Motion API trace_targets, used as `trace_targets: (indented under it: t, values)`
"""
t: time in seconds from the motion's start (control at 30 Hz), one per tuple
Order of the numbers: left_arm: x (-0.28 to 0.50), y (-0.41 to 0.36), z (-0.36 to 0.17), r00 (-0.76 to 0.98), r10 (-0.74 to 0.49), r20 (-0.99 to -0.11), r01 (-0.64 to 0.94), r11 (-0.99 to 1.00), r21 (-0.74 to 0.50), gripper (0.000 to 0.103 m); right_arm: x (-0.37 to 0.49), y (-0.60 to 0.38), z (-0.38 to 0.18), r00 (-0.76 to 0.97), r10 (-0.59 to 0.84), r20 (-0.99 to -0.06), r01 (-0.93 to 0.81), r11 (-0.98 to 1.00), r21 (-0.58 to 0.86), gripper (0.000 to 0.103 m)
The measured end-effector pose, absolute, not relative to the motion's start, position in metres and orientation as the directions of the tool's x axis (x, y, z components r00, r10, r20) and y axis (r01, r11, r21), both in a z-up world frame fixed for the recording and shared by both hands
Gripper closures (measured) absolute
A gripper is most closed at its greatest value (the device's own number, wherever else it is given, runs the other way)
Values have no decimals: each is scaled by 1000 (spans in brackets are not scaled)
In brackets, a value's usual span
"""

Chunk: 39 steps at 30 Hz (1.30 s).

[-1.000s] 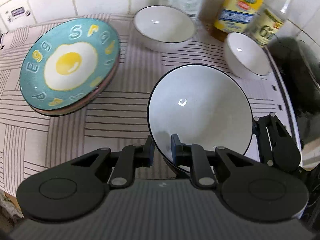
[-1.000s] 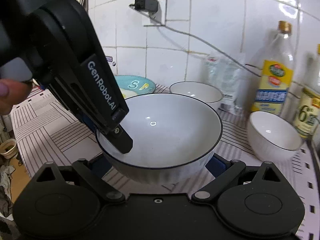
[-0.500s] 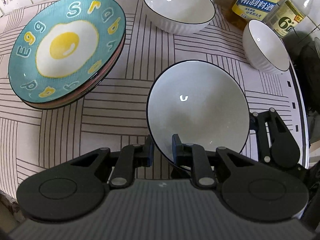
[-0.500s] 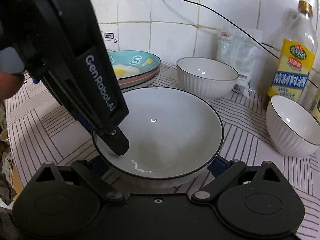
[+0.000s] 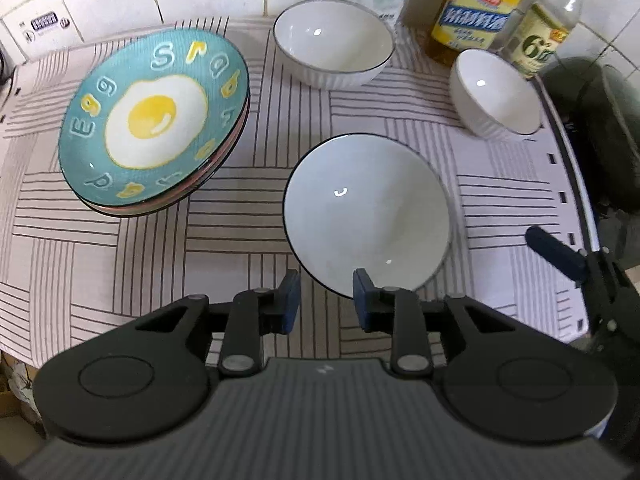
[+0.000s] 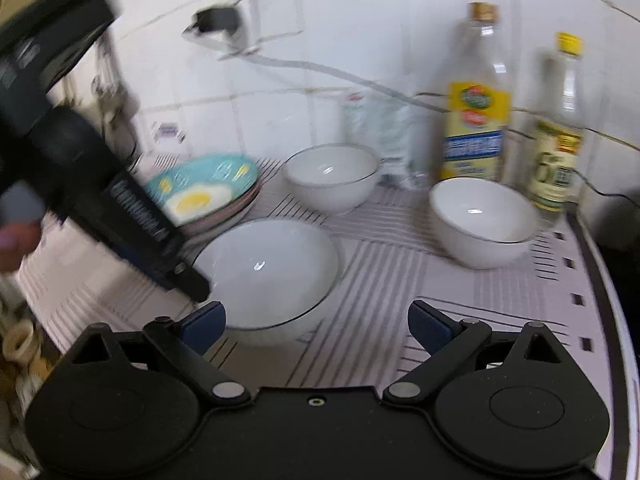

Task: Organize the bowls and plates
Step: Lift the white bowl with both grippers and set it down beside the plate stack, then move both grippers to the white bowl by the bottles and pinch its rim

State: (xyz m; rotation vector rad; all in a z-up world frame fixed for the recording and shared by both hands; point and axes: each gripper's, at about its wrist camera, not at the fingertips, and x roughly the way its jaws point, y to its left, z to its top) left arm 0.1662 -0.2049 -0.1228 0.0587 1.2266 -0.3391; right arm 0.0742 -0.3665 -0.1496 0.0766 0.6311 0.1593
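A wide white bowl with a dark rim (image 5: 366, 212) rests on the striped cloth; it also shows in the right wrist view (image 6: 268, 268). My left gripper (image 5: 326, 300) is open, its fingers on either side of the bowl's near rim without gripping it. My right gripper (image 6: 316, 326) is open and empty, just right of that bowl. A teal egg plate (image 5: 154, 118) tops a stack of plates at the left. A medium white bowl (image 5: 334, 42) stands at the back. A small white bowl (image 5: 496, 92) stands at the right.
An oil bottle (image 5: 478, 4) and a vinegar bottle (image 5: 548, 36) stand by the tiled wall at the back right. A dark pan (image 5: 600, 132) sits beyond the cloth's right edge. A plastic bag (image 6: 380, 136) leans on the wall.
My left gripper has opened and let go of the wide bowl, which now rests on the cloth. My right gripper has pulled back and to the right from under it.
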Motion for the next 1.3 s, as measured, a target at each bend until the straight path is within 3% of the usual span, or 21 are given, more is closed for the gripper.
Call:
trace_targets:
  t: [0.57,0.7,1.3]
  values:
    - [140,-247,-74,319,-276,-907,448,887,-112,59,52,-430,-103,841,134,-525,59,941,333,16]
    - [159,-255,-69,334,-316,-888,464,875,-137,54,62,-444,-102,842,104,-529,107,930,353,24]
    - [267,-334,-114,347,-361,-866,515,845,-146,50,163,-502,-173,748,-34,-663,443,770,460,45]
